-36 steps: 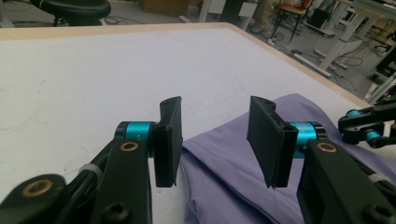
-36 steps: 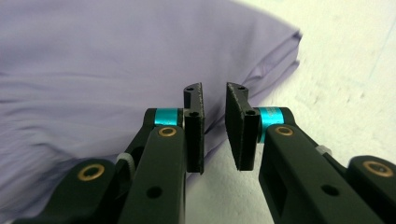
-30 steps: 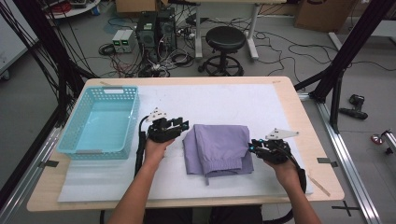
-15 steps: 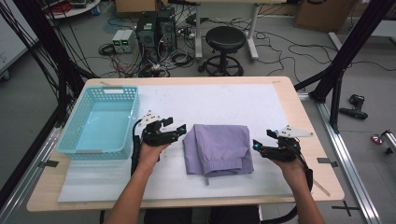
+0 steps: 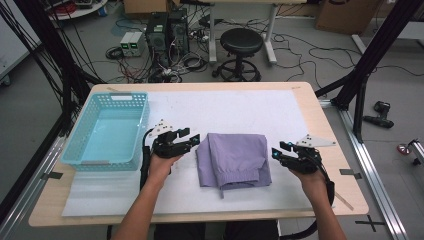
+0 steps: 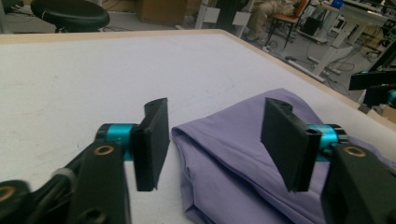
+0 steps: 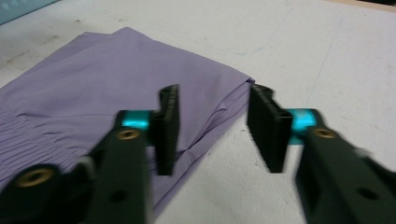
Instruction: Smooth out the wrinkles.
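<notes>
Purple folded cloth [image 5: 234, 159] lies in the middle of the desk [image 5: 300, 107], between both hands. The left gripper [image 5: 192, 142] and right gripper [image 5: 276, 153] have just been closing their jaws, which stand apart with nothing pinched. Each should bite a full folded edge, all layers together, then lift evenly.

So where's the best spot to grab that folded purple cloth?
Probably the two far corners of the folded purple cloth, one gripper from each side. It lies flat, with layered edges facing the left gripper and the right gripper, whose open jaws already flank them.
</notes>
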Available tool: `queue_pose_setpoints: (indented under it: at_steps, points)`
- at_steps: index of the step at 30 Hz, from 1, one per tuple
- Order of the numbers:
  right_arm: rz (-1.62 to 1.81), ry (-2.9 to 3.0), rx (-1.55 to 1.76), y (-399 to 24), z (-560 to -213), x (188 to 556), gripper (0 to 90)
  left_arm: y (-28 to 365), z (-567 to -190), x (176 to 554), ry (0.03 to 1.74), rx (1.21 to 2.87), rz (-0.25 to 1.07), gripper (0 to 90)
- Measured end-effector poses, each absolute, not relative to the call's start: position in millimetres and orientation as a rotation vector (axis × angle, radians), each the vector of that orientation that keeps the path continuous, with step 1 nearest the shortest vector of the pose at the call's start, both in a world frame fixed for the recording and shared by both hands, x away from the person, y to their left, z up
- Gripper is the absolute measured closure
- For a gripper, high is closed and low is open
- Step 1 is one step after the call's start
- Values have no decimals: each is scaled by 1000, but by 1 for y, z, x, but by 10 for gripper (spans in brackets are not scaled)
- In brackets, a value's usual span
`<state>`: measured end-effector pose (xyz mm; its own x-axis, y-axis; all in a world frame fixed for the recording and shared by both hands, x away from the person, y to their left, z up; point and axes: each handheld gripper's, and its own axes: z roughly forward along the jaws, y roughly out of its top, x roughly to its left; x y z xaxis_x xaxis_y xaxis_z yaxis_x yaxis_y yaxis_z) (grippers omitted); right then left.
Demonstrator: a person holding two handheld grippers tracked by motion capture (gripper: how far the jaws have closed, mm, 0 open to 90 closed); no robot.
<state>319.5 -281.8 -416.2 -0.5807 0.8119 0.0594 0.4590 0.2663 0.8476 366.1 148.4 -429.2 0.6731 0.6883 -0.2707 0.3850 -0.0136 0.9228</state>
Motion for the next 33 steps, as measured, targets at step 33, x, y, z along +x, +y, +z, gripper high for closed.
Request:
queue_pose_setpoints:
  at_steps: [33]
  points:
    - [1082,2401,1169,-256,-450,328,900,152,-438,361,904,1653,313,537]
